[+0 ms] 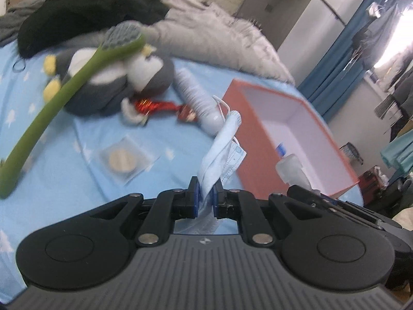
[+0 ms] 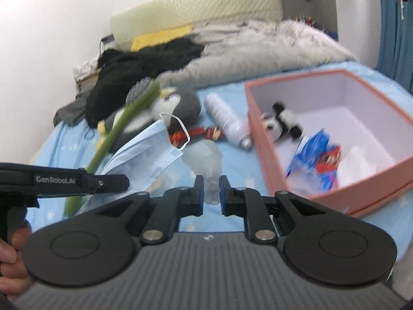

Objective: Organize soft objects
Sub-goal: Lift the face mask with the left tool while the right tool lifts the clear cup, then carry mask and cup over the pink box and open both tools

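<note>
Your left gripper: jaws narrow, pinching blue face mask above bed; your right gripper: narrow, clamping translucent soft piece beside pink box

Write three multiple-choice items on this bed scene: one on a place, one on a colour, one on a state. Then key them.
1. Where is the panda plush?
A. inside the pink box
B. on the pillow
C. under the penguin plush

2. What colour is the long-handled brush?
A. red
B. green
C. white

3. What is the left claw doing?
A. standing open
B. clamped on a face mask
C. clamped on the bottle

Key: 1 A, it lies against the box wall; 2 B, handle is green; 3 B, mask pinched between the pads.
</note>
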`<state>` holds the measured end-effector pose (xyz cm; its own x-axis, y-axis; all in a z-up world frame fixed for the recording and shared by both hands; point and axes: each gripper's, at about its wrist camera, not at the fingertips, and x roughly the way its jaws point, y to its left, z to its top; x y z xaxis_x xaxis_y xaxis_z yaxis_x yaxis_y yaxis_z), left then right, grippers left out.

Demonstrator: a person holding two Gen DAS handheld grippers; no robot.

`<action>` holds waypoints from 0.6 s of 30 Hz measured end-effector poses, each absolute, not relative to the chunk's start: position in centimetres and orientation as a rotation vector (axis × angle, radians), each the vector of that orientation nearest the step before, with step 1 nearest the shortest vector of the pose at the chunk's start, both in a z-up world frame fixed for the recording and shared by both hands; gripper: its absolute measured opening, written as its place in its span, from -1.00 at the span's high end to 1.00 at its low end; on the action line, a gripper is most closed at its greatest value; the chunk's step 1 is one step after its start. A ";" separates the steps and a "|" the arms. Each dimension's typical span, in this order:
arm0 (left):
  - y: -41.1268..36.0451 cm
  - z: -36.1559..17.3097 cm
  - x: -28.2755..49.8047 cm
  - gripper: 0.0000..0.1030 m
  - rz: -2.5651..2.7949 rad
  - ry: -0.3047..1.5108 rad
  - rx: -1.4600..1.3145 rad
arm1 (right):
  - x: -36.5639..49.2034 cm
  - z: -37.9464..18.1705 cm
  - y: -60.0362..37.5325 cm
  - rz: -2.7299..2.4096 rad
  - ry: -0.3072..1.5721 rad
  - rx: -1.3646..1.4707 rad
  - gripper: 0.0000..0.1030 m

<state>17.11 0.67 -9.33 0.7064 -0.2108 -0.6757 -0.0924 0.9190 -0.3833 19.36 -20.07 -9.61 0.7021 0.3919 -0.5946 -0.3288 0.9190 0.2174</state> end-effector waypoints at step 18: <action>-6.9 1.0 25.2 0.76 -0.244 0.645 -0.358 | 24.0 0.2 -25.9 0.294 0.451 0.062 0.69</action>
